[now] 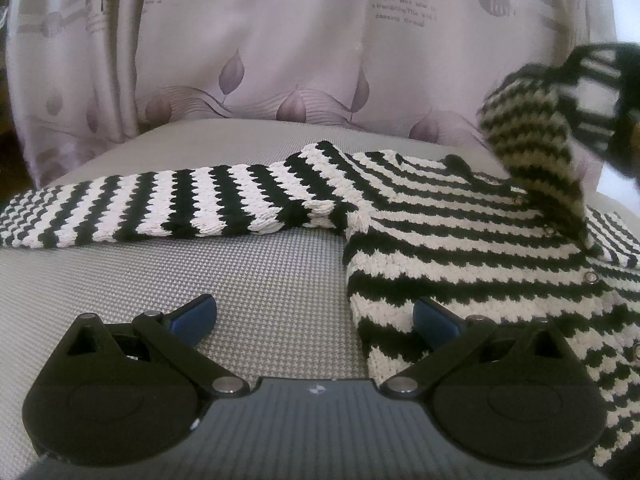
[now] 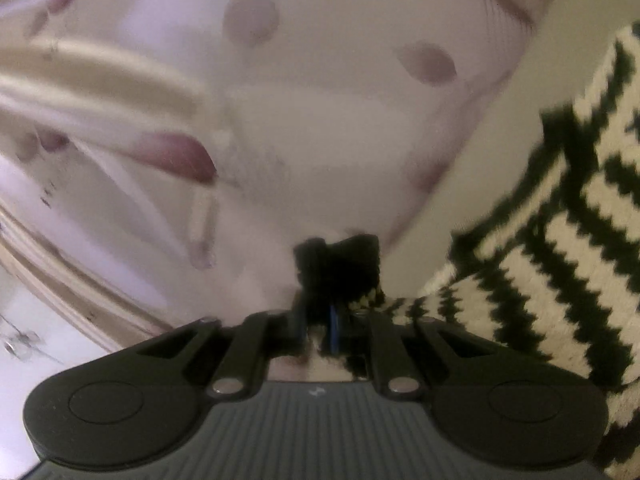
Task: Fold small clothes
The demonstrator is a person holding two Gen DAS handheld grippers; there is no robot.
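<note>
While your left claw (image 1: 314,320) waits spread over the grey counter (image 1: 256,280), its right finger on the hem, the striped sweater (image 1: 460,240) lies flat ahead, one sleeve (image 1: 152,208) stretched leftward. On the right, your right claw (image 2: 334,276) is pressed together, pinching the other sleeve (image 1: 528,140), lifted above the body: carry it leftward across the chest.

Chunky knit sweater (image 1: 460,240), rough, matt, w/ shiny metal snaps (image 1: 590,278). Table cover (image 1: 260,280): coarse woven cloth. Curtain (image 1: 280,60): smooth, slight sheen. Left gripper (image 1: 314,320): matt black plastic.
</note>
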